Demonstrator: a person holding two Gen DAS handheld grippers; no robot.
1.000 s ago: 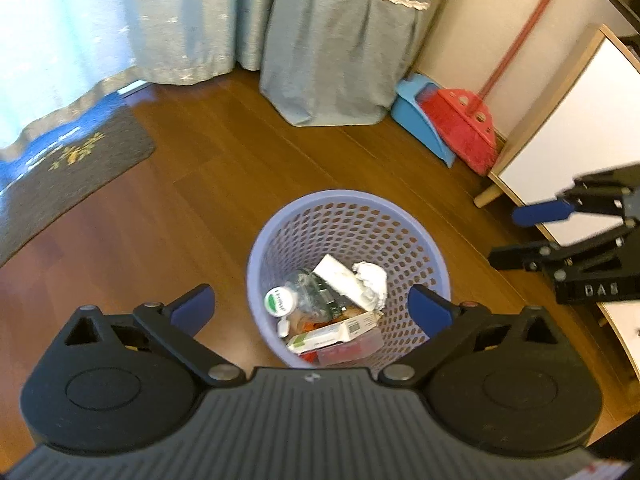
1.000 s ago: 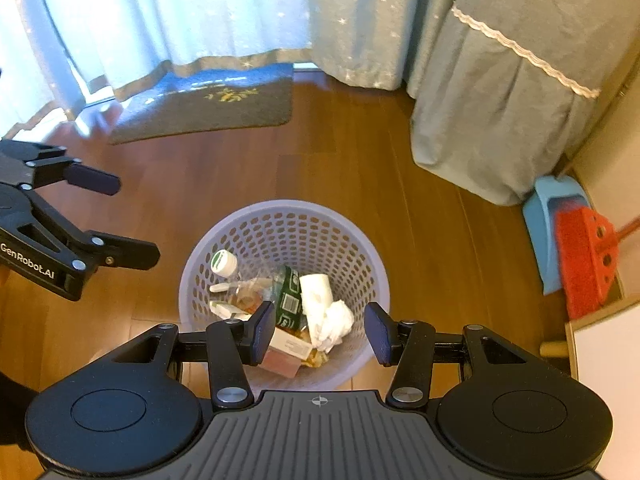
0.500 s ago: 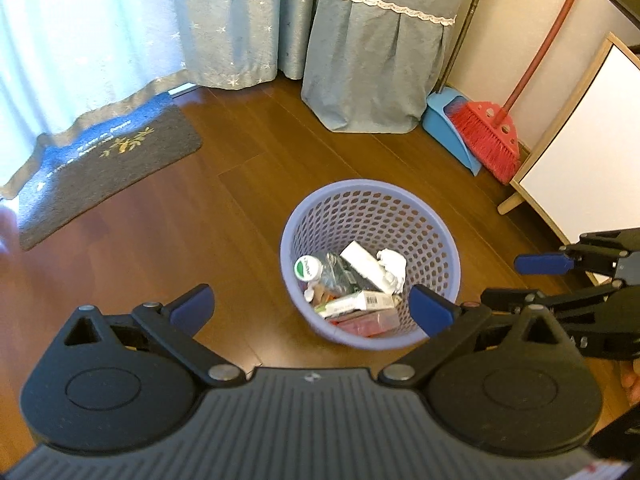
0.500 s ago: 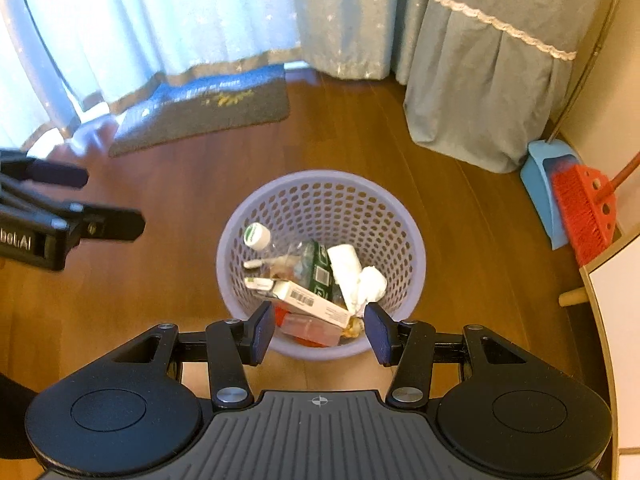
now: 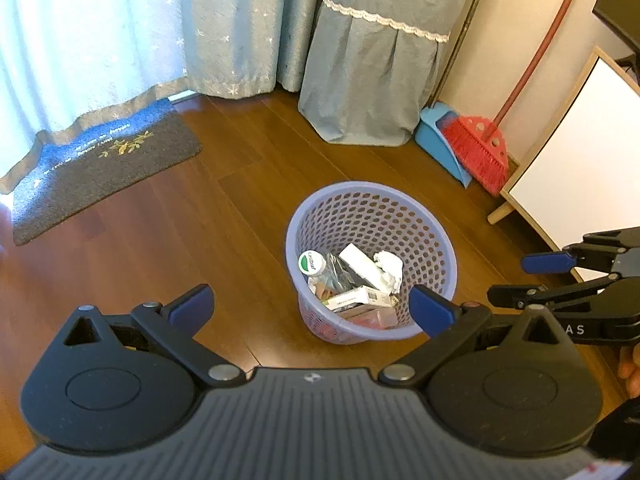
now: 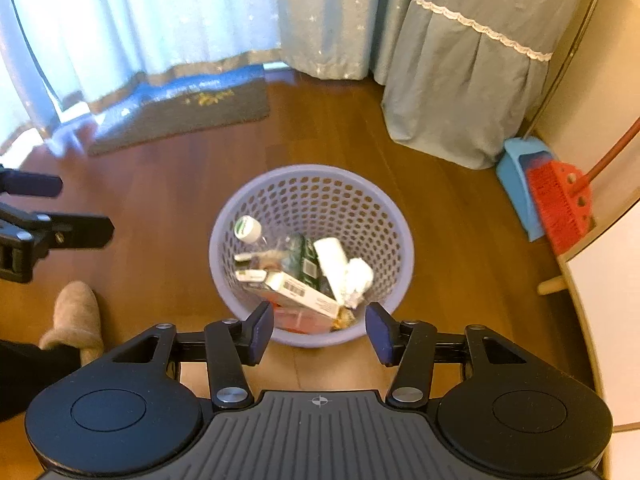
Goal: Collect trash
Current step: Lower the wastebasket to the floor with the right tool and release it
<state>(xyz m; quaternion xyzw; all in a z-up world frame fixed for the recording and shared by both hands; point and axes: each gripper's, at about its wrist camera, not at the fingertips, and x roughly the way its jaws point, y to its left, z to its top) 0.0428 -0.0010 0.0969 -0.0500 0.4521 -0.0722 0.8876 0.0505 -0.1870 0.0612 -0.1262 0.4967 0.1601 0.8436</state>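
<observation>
1. Left claw (image 5: 310, 306): jaws wide apart, nothing between them, pads clear of everything. It hangs above the floor, tilted down toward the basket (image 5: 436, 240).
2. Right claw (image 6: 320, 330): jaws about half apart, also empty. The gap frames the basket's near rim in its own view (overlap of sight only, no contact that I can see).
3. Key relation: the basket lies ahead of and below both claws. It sits dead centre for the right claw, off to the right of centre for the left claw, so the right claw looks the nearer and better lined up.
4. Trash is already inside the basket: bottle with green-white cap (image 6: 247, 229), long box with barcode (image 6: 304, 293), crumpled tissue (image 6: 358, 280). The box's long axis runs slanted across the basket, low against the near wall.
5. Floor around the basket shows no loose trash in either view, so collecting looks close to done (judgement only).
6. Beyond the basket: broom (image 5: 478, 152) and dustpan (image 5: 438, 140) against the wall, well apart from it; mat (image 5: 108, 172) off to its far left; a slipper (image 6: 74, 318) near-left of it.
</observation>
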